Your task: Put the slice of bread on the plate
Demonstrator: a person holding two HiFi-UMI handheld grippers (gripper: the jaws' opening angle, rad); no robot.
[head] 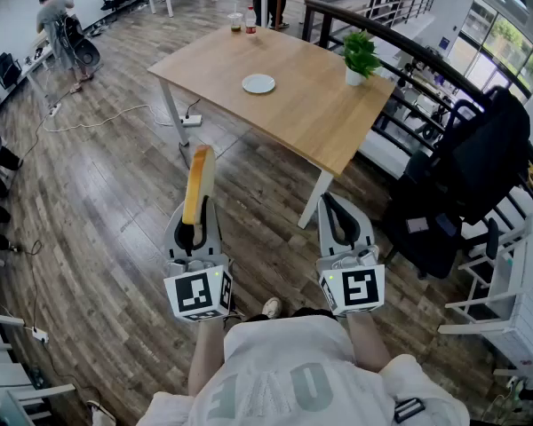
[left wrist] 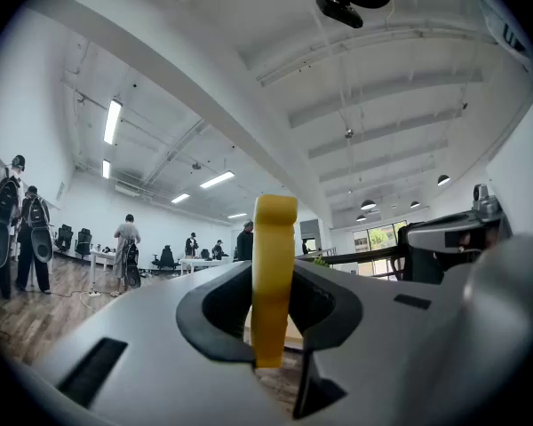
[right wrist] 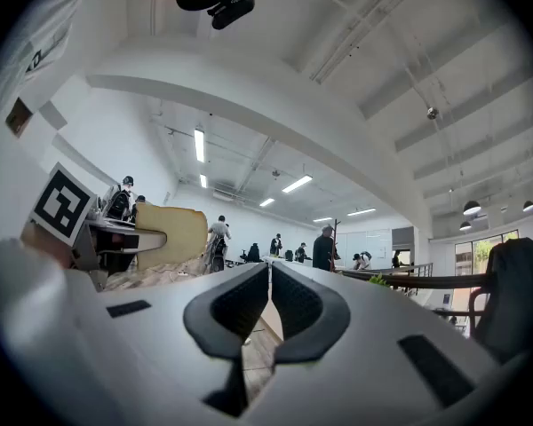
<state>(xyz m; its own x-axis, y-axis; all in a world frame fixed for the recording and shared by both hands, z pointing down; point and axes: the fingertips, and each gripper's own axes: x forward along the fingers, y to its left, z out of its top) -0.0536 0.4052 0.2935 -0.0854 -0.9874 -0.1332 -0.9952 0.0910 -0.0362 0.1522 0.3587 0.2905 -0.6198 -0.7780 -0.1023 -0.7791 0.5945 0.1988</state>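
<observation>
My left gripper [head: 197, 213] is shut on a slice of bread [head: 198, 183] that stands on edge between its jaws; in the left gripper view the bread [left wrist: 273, 273] shows as a yellow crust edge. The small white plate [head: 258, 83] lies on a wooden table [head: 311, 114] some way ahead, beyond both grippers. My right gripper [head: 339, 213] is shut with nothing between its jaws [right wrist: 268, 304], and its view shows the bread [right wrist: 172, 232] off to the left. Both grippers are held level in front of the person, over the wooden floor.
A potted plant [head: 360, 59] and two bottles [head: 243, 20] stand on the table. A black office chair [head: 466, 176] and a dark railing [head: 400, 47] are to the right. Cables and a power strip [head: 191, 120] lie on the floor by the table leg. People stand at far desks.
</observation>
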